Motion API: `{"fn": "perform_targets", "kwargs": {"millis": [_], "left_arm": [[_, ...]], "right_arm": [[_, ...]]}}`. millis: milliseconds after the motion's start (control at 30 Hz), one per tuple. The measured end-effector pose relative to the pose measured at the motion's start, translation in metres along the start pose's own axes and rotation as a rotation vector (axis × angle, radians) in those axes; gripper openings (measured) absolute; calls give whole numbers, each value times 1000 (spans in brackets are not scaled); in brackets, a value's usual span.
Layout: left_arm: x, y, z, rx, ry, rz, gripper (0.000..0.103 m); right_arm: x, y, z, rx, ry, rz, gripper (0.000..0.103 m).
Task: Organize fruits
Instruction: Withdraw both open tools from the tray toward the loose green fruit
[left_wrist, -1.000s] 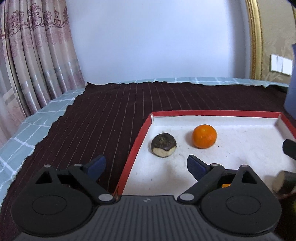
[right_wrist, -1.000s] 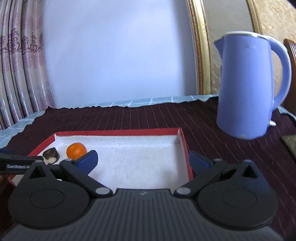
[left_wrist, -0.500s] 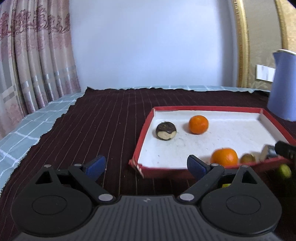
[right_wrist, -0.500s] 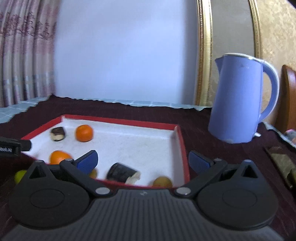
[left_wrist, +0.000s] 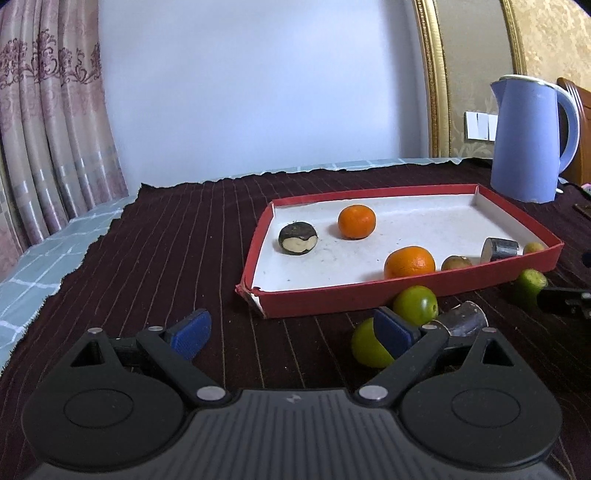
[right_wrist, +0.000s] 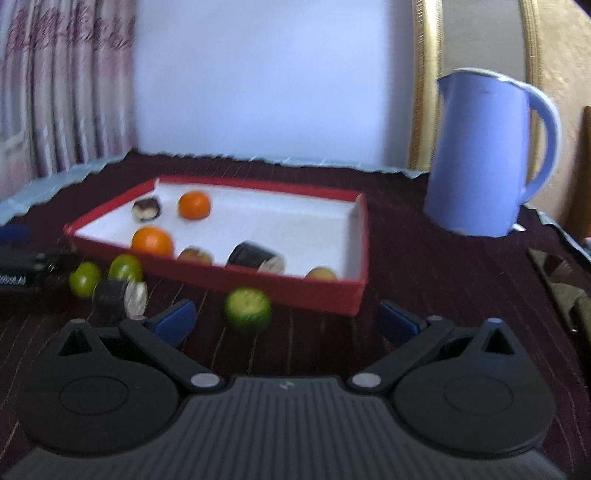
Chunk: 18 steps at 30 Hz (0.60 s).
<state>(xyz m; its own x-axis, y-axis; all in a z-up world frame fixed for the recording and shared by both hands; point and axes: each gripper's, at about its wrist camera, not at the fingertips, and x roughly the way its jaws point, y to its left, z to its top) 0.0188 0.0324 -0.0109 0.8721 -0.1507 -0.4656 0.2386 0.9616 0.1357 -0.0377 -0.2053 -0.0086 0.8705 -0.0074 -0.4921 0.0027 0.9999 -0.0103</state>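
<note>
A: We're looking at both wrist cams. Left gripper (left_wrist: 291, 330) is sitting wide open, nothing btwn the pads, hovering low over the dark cloth (left_wrist: 177, 251) just left of the tray's near corner.

B: Right one?

A: Right gripper (right_wrist: 284, 321) is also gaping wide, holding nothing. That view is blurring a bit. A lime (right_wrist: 247, 309) is lying on the cloth ahead of it, btwn the fingers' line and the tray wall, not touching either pad.

B: What are we seeing in the tray?

A: Red tray (left_wrist: 369, 291) w/ white floor is holding two oranges: one (left_wrist: 357, 221) toward the back, one (left_wrist: 409, 262) near the front wall. A dark chestnut-like piece (left_wrist: 297, 238) is lying at back left, a dark cut cylinder (left_wrist: 499, 249) at front right, plus two small tan fruits (left_wrist: 456, 263), one in the right corner.

B: Outside it?

A: Two more limes (left_wrist: 415, 304) are sitting on the cloth just in front of the tray, one partly hiding behind the left gripper's right pad. Another dark cylinder (left_wrist: 463, 321) is lying beside them. Blue kettle (left_wrist: 528, 140) is standing upright behind the tray, right side, apart from it.
</note>
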Motion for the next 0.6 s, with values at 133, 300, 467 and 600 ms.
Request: {"fn": "perform_targets", "kwargs": {"millis": [133,300,467,600], "left_arm": [[-1,-3,-1,19,-10,0,96],[-1,-3,-2,13,-10,-8,96],[-4,-4,-4,29,-17,-38,96],[-6,-11,-5,78,-26,-80,96]], "right_arm": [[9,4,5,-10,34,18,88],[25,20,9,-82,89,33,62],[32,18,12,-66,113,69,39],[28,12,9,-31,105,85,30]]}}
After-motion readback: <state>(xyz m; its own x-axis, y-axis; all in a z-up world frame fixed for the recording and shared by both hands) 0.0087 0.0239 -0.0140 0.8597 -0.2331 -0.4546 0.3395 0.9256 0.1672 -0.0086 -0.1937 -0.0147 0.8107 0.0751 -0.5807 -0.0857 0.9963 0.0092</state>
